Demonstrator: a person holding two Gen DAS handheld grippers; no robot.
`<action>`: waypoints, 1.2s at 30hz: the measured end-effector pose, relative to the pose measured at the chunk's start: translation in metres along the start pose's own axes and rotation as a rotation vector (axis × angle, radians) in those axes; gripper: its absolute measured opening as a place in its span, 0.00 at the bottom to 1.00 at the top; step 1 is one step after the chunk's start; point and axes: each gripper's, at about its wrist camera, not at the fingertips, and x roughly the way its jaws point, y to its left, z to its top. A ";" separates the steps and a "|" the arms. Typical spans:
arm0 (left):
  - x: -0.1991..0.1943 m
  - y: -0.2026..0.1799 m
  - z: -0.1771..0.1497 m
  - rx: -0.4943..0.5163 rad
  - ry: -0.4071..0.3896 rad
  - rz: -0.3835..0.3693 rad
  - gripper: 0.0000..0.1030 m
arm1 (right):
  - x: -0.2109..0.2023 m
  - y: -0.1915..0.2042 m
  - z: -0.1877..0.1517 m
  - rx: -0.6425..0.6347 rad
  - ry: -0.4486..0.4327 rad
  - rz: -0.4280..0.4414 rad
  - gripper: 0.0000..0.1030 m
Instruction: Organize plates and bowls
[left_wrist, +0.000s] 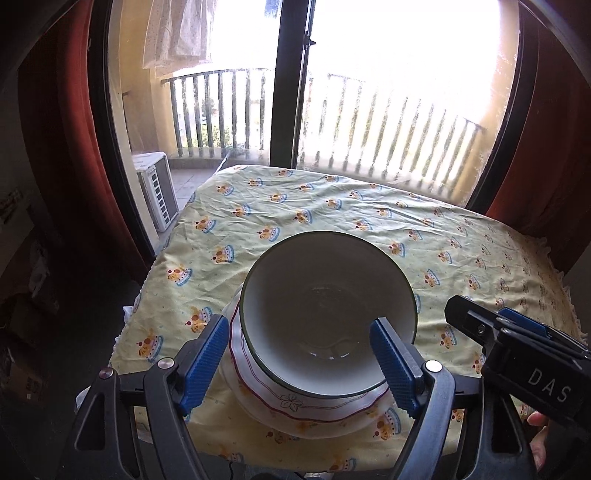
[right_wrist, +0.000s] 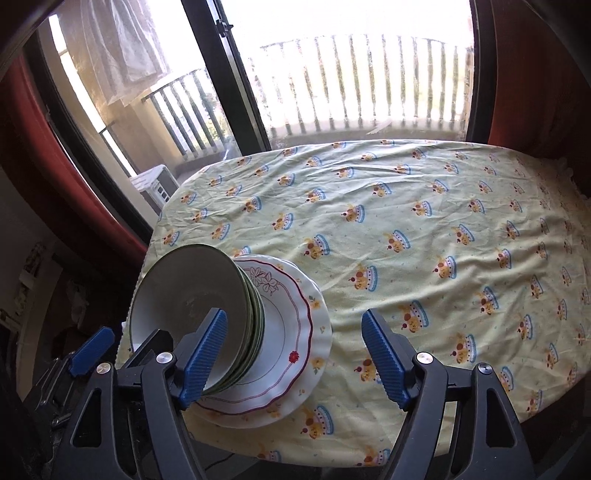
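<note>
Left wrist view looks almost straight down into the bowls (left_wrist: 327, 314), a nested stack with green rims sitting on the plates (left_wrist: 295, 410), scalloped white ones with a red line, near the counter's (left_wrist: 369, 218) front left corner on the yellow printed cloth. The left tool (left_wrist: 301, 365) has its jaws wide apart with nothing between the pads; the stack lies directly ahead of it and below, its left pad (left_wrist: 205, 363) outside the plate rim and its right pad crossing the bowl's near rim in the picture, though I judge it is above rather than touching.

Right wrist view shows the same stack off to the left of the right tool (right_wrist: 303, 360), whose jaws also stand apart and empty over bare cloth. Its left pad (right_wrist: 205, 356) overlaps the bowls in the picture only.

Judged from this, the stacking looks done: bowls on plates, one pile, upright, the rest of the counter bare. If any further move were wanted, the left tool is the nearer and better lined up; the right would have to swing left. The pile sits close to the counter edge, so a nudge toward the front would be the risk.
</note>
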 end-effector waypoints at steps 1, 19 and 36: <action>-0.003 -0.003 -0.003 0.003 -0.012 0.002 0.78 | -0.005 -0.006 -0.003 -0.001 -0.010 -0.005 0.76; -0.018 -0.045 -0.079 0.047 -0.097 -0.036 0.88 | -0.049 -0.076 -0.079 -0.046 -0.194 -0.144 0.82; -0.026 -0.048 -0.088 0.033 -0.102 -0.007 0.93 | -0.052 -0.082 -0.099 -0.052 -0.206 -0.147 0.86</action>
